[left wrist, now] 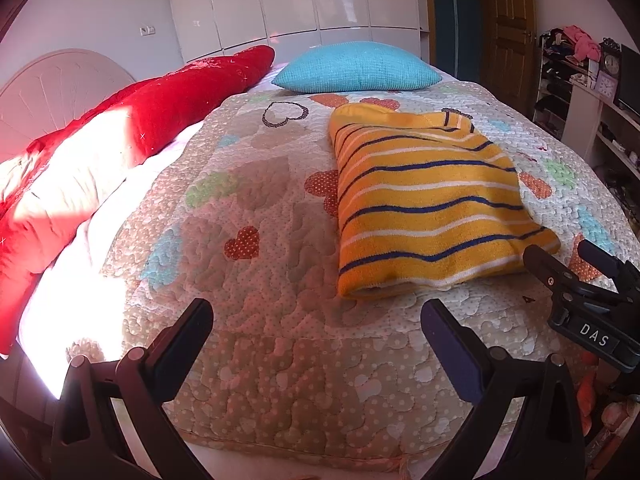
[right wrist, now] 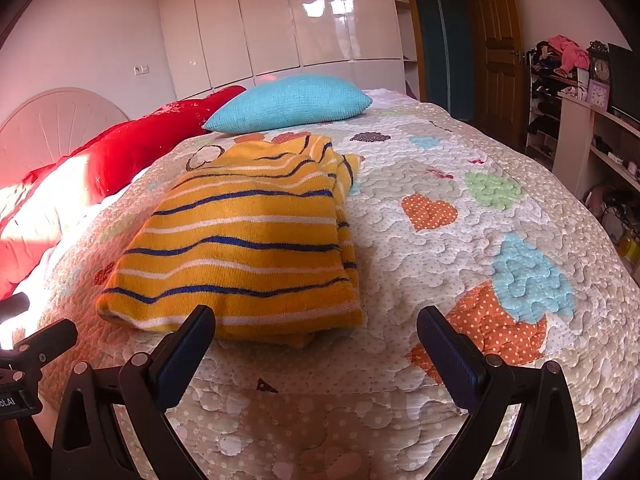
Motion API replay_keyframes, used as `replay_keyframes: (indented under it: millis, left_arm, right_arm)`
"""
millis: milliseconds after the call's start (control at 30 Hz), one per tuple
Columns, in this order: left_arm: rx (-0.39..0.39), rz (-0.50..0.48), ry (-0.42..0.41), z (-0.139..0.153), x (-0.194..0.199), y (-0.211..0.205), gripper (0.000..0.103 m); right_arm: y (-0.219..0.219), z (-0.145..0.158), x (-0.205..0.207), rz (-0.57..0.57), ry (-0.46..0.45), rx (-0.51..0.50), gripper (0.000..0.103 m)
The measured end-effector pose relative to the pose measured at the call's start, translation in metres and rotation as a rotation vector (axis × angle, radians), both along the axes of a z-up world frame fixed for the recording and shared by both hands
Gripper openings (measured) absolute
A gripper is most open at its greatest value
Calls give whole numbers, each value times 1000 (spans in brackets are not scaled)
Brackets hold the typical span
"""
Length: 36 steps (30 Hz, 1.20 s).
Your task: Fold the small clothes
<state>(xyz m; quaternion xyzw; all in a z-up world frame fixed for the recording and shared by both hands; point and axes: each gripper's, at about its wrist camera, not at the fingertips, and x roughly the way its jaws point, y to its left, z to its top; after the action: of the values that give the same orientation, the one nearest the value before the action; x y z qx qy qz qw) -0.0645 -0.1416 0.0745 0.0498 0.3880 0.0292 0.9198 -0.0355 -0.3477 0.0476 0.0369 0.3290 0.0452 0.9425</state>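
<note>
A yellow top with blue and white stripes [left wrist: 424, 204] lies folded into a rectangle on the heart-patterned quilt [left wrist: 256, 208]. My left gripper [left wrist: 316, 312] stands open over the quilt, short of the top's near left corner, holding nothing. My right gripper [right wrist: 314, 320] is open too, its left finger just before the striped top [right wrist: 244, 248] at its near edge, with nothing between the fingers. The right gripper [left wrist: 560, 252] also shows in the left wrist view, beside the top's near right corner.
A turquoise pillow [left wrist: 356, 68] and red cushions [left wrist: 168, 112] lie at the far and left sides of the bed. White wardrobe doors [right wrist: 280, 20], a wooden door [right wrist: 496, 52] and cluttered shelves [right wrist: 580, 120] stand beyond. The quilt's near edge [right wrist: 320, 408] drops off below the fingers.
</note>
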Motion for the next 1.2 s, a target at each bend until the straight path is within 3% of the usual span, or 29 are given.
replay_keyframes:
  millis: [1200]
  left_arm:
    - [7,9,21,-9,1,2,103]
  right_arm:
    - [0,-5,2,1,12,-1,103]
